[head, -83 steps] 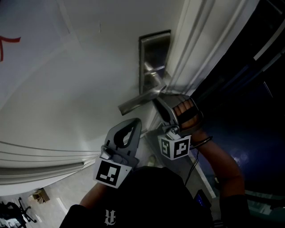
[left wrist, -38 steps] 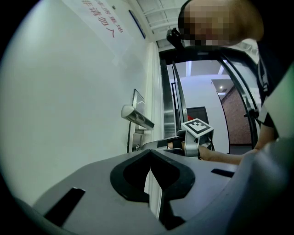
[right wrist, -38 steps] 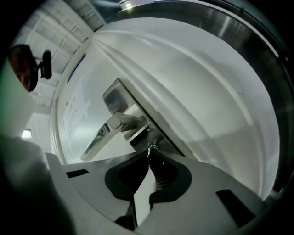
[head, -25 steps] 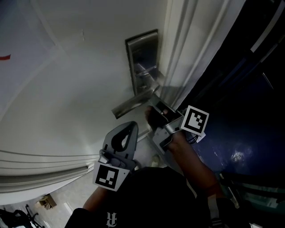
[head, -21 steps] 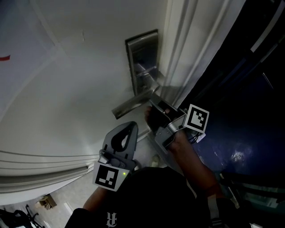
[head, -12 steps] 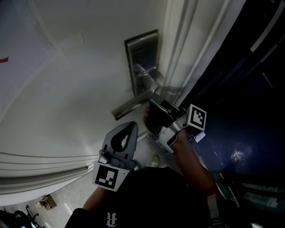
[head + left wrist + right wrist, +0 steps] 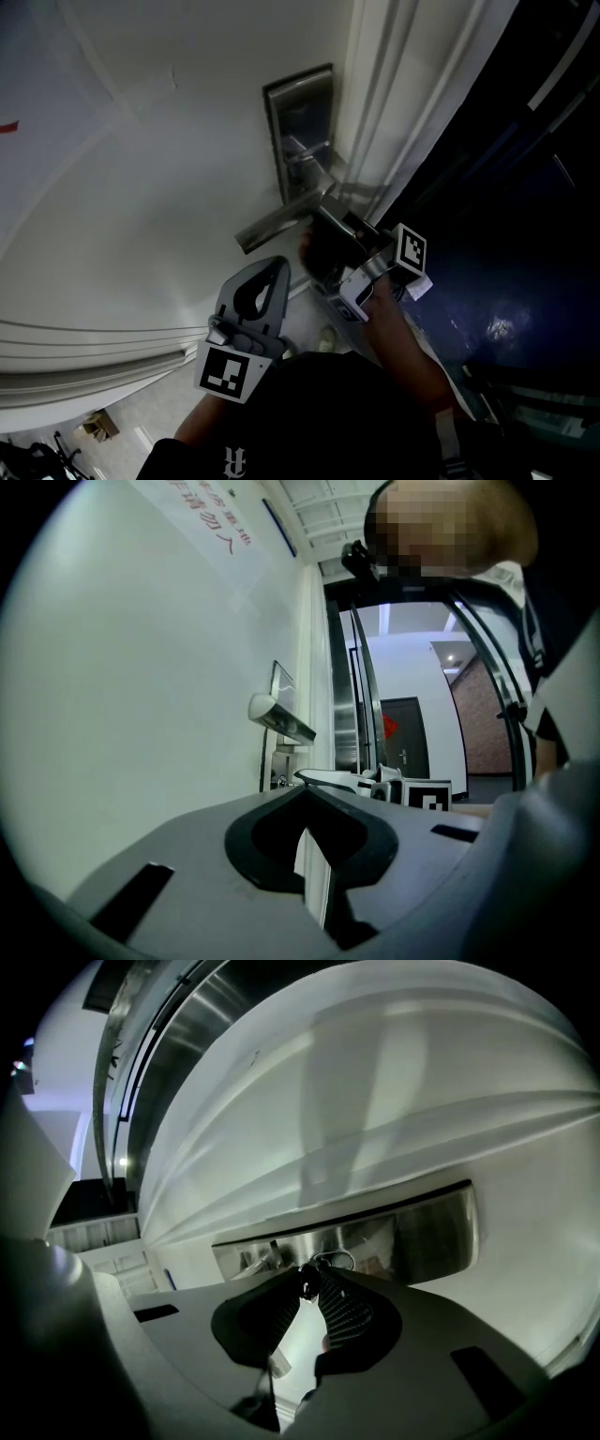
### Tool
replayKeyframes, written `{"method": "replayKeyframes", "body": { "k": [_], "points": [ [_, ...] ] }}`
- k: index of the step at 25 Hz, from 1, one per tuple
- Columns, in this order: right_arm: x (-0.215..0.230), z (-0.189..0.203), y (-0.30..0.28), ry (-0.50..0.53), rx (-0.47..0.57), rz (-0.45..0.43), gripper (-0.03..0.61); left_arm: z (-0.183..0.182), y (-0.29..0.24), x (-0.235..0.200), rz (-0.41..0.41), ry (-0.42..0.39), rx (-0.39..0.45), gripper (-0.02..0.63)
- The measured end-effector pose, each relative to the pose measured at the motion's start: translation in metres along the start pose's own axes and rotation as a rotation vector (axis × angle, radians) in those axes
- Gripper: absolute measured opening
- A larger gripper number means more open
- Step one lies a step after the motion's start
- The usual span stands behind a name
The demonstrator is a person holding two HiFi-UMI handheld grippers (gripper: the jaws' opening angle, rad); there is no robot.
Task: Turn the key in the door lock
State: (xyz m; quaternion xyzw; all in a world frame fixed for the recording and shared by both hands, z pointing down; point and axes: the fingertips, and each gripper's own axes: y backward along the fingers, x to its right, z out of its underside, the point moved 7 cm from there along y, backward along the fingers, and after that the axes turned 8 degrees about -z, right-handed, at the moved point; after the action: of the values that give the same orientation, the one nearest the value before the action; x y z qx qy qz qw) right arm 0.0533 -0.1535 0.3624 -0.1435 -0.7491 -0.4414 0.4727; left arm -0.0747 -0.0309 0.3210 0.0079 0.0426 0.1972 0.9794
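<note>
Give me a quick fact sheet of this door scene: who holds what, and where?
setting: white door with a steel lock plate and lever handle
right gripper: shut on the key, up against the lock plate under the lever handle
key ring: shows just past the jaw tips
left gripper: shut, nothing in it, held back from the door
stage: key gripped; how far it is turned cannot be told

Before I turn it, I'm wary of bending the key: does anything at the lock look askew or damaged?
Nothing stands out. The right gripper is shut on the key at the lock plate; plate and lever handle look intact.
</note>
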Motion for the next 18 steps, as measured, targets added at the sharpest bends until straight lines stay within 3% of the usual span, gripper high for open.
{"method": "replayKeyframes", "body": {
  "k": [5, 12, 14, 18],
  "points": [
    [-0.001, -0.003, 0.001, 0.032, 0.011, -0.027, 0.048, 0.0, 0.0, 0.0, -0.001, 0.004, 0.0, 0.006],
    [-0.006, -0.016, 0.019, 0.085, 0.077, 0.012, 0.055, 0.0, -0.001, 0.002, 0.008, 0.007, 0.004, 0.007],
    [-0.016, -0.021, 0.025, 0.176, 0.063, 0.041, 0.055, 0.0, -0.001, 0.003, 0.011, 0.007, 0.005, 0.007],
    [-0.044, -0.027, 0.026, 0.514, -0.089, 0.135, 0.055, 0.0, -0.001, 0.004, 0.016, 0.008, 0.007, 0.008]
  ]
}}
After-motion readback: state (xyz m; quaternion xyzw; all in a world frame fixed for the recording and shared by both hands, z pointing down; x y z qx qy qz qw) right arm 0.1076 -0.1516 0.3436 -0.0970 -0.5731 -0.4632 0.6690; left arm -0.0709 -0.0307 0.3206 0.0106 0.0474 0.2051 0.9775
